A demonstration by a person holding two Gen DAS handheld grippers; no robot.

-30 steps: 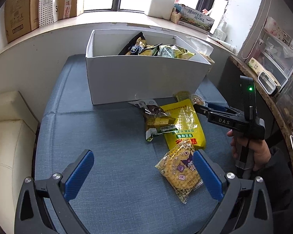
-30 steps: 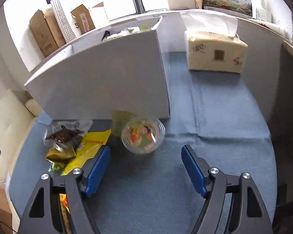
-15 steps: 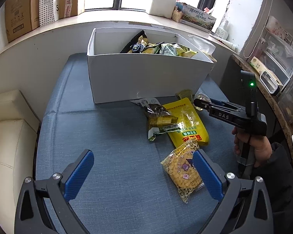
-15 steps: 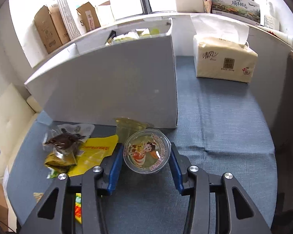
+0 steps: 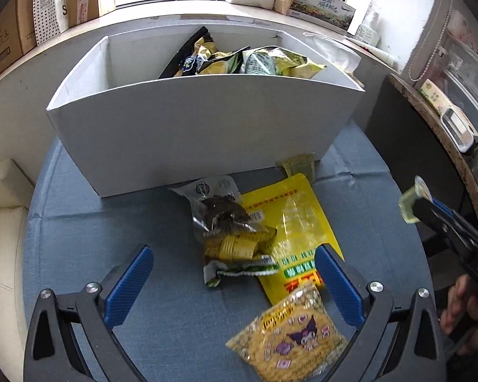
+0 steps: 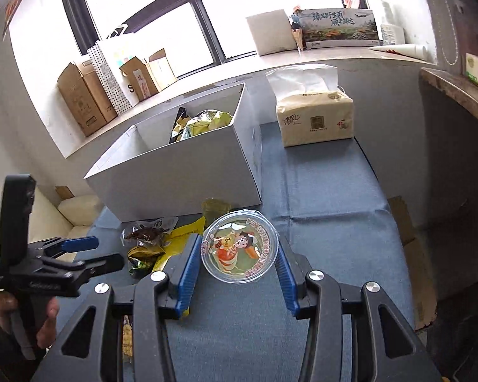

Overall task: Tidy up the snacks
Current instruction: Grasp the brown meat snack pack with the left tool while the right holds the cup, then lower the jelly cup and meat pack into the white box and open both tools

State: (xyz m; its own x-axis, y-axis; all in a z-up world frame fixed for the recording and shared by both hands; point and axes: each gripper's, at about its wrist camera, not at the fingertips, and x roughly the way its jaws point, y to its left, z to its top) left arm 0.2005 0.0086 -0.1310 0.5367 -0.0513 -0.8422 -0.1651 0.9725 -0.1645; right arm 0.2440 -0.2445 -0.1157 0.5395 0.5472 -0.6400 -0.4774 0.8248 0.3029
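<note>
My right gripper (image 6: 239, 256) is shut on a clear jelly cup (image 6: 239, 246) with a cartoon lid and holds it above the blue table, in front of the white box (image 6: 188, 172). The cup also shows in the left wrist view (image 5: 412, 203) at the right. My left gripper (image 5: 232, 283) is open and empty above the loose snacks: a clear packet of dark and gold snacks (image 5: 229, 232), a yellow bag (image 5: 299, 232) and a corn-puff bag (image 5: 290, 337). A second jelly cup (image 5: 298, 165) stands against the white box (image 5: 191, 127), which holds several chip bags (image 5: 239, 60).
A tissue pack (image 6: 315, 117) stands right of the box. Cardboard boxes (image 6: 86, 98) and a printed carton (image 6: 337, 28) line the windowsill. A cream cushion (image 5: 0, 238) lies left of the table. A dark counter (image 5: 430, 146) borders the right side.
My right gripper closed on the jelly cup and lifted it off the table. My left gripper moved forward toward the loose snacks and stayed open.
</note>
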